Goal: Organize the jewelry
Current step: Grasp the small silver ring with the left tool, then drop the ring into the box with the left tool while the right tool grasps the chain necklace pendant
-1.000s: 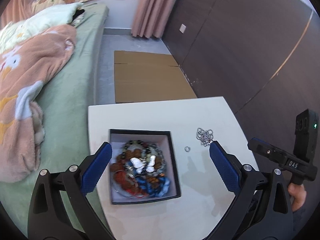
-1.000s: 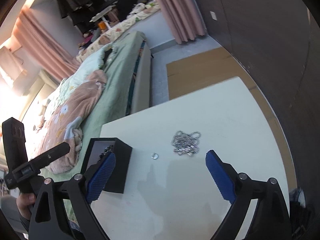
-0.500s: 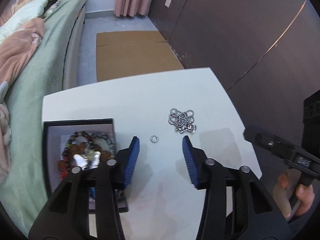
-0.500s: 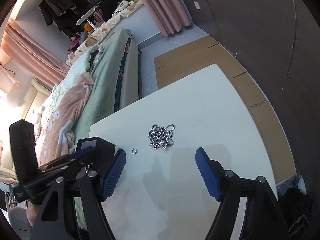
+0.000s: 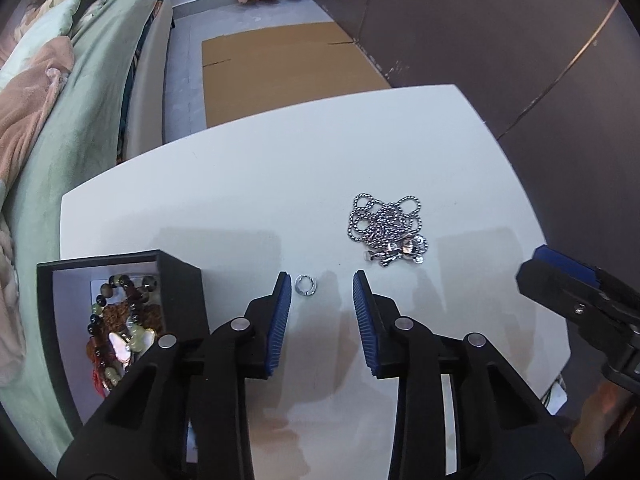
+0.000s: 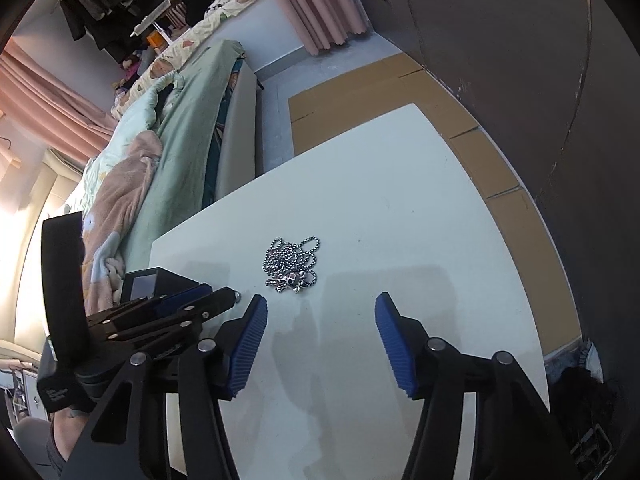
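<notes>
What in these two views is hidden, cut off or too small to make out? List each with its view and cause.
1. Ring: hidden in the right wrist view by the left gripper; too small in the left view to read any detail.
2. Box contents: partly blocked by the box wall and gripper arm in the left view.
3. Chain pendant: too small to identify in either view.
4. Right gripper: cut off by the left view's edge.

My left gripper has ribbed blue pads on black arms, and my right gripper matches it. The table is plain white. The ring and chain necklace are silver. The box is black outside, pale grey inside, holding brown, amber, green and dark beads. The bedding is mint green, the blanket peach, and the cardboard tan.
</notes>
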{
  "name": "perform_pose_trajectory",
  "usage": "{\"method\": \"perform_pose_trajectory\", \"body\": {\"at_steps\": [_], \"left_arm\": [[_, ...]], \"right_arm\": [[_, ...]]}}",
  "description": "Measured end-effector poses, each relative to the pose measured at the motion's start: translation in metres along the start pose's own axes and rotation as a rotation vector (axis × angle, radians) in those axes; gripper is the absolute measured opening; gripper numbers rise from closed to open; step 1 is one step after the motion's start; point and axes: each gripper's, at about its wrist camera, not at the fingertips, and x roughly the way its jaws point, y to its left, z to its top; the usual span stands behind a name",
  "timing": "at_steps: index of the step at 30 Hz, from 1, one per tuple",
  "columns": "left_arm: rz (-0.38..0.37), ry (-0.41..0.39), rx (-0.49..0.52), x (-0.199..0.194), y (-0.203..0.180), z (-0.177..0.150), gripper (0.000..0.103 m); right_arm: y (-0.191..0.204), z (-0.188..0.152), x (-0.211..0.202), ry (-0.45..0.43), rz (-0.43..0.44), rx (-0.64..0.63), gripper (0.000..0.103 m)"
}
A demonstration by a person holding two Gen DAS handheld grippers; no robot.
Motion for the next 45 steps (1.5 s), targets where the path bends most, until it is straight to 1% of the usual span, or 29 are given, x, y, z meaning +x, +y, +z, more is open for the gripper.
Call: {"method": "perform_pose_trajectory", "body": {"at_steps": [3,6,8,10,11,12,15,17,23,26,29,33,35,40,45], "left_arm": [[0.021,0.013,0.005,0.008,-0.002,0.001,0.032],[0.045,0.024,0.004,0.015,-0.003,0.001,0.028],[0.052,0.03,0.008,0.019,-0.003,0.001,0.024],[0.069,0.018,0.023,0.02,-0.006,0.0,0.024],[0.078,0.016,0.024,0.019,-0.006,0.0,0.022],[0.092,0.013,0.023,0.019,-0.006,0.0,0.013],[0.063,0.013,0.014,0.015,-0.004,0.001,0.013],[0.04,-0.004,0.015,0.004,-0.002,-0.001,0.013],[-0.048,-0.071,-0.038,-0.033,0.018,-0.009,0.013],[-0.074,-0.102,-0.053,-0.047,0.028,-0.01,0.013],[-0.1,-0.119,-0.075,-0.052,0.042,-0.011,0.013],[-0.128,-0.141,-0.097,-0.06,0.058,-0.012,0.013],[-0.145,-0.151,-0.104,-0.065,0.066,-0.013,0.013],[-0.16,-0.164,-0.135,-0.072,0.086,-0.016,0.013],[-0.18,-0.169,-0.155,-0.08,0.1,-0.02,0.013]], "right_arm": [[-0.005,0.002,-0.001,-0.006,-0.012,0.017,0.055],[-0.014,0.004,-0.003,-0.011,-0.016,0.043,0.052],[-0.017,0.004,-0.004,-0.012,-0.012,0.054,0.052],[-0.019,0.004,-0.004,-0.013,-0.014,0.055,0.052],[-0.019,0.004,-0.003,-0.011,-0.014,0.054,0.052],[-0.018,0.003,-0.002,-0.007,-0.015,0.053,0.052],[-0.015,0.003,0.002,0.004,-0.015,0.047,0.052],[-0.01,0.003,0.006,0.015,-0.007,0.038,0.051],[0.005,0.004,0.024,0.045,-0.03,-0.007,0.051],[0.015,0.007,0.032,0.044,-0.027,-0.035,0.049],[0.029,0.012,0.042,0.041,-0.046,-0.079,0.049],[0.046,0.013,0.06,0.055,-0.058,-0.149,0.049],[0.055,0.015,0.069,0.051,-0.06,-0.19,0.049],[0.067,0.02,0.081,0.031,-0.048,-0.26,0.049],[0.072,0.014,0.091,0.063,-0.057,-0.293,0.049]]}}
